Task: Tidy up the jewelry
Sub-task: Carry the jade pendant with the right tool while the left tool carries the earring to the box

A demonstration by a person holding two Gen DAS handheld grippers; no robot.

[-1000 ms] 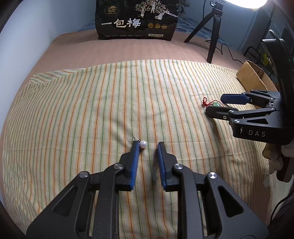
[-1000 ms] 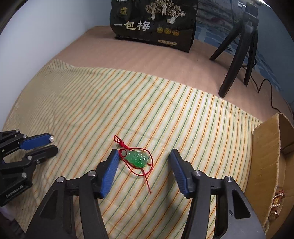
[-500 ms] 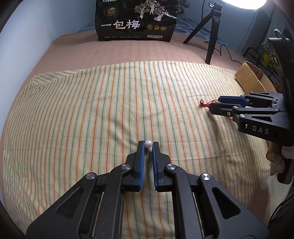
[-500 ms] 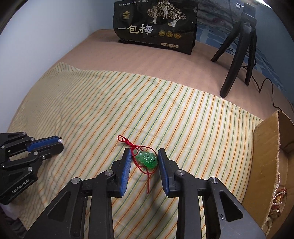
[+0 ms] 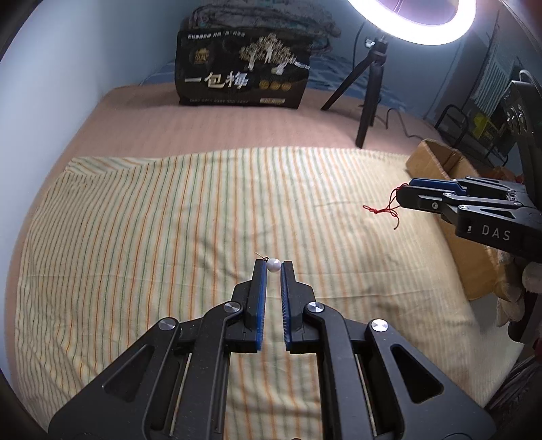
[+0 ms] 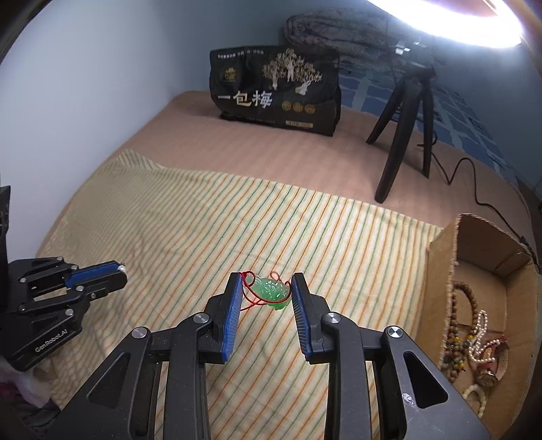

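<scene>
Your left gripper (image 5: 273, 265) pinches the pearl earring (image 5: 273, 265) at its fingertips, lifted above the striped cloth (image 5: 135, 220). Your right gripper (image 6: 267, 287) clamps the green jade pendant (image 6: 272, 290), red cord (image 6: 249, 298) dangling. Cardboard box (image 6: 440, 270) with beads sits far right.

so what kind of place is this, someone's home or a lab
Probably a bedroom set up for filming: a striped cloth spread over a tan bed cover, a folded grey blanket, and a ring light on a black tripod.

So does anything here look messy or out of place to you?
Mostly tidy. The red cord trails loose from the green pendant in the right gripper, and the beads in the cardboard box lie in a tangled heap.
</scene>
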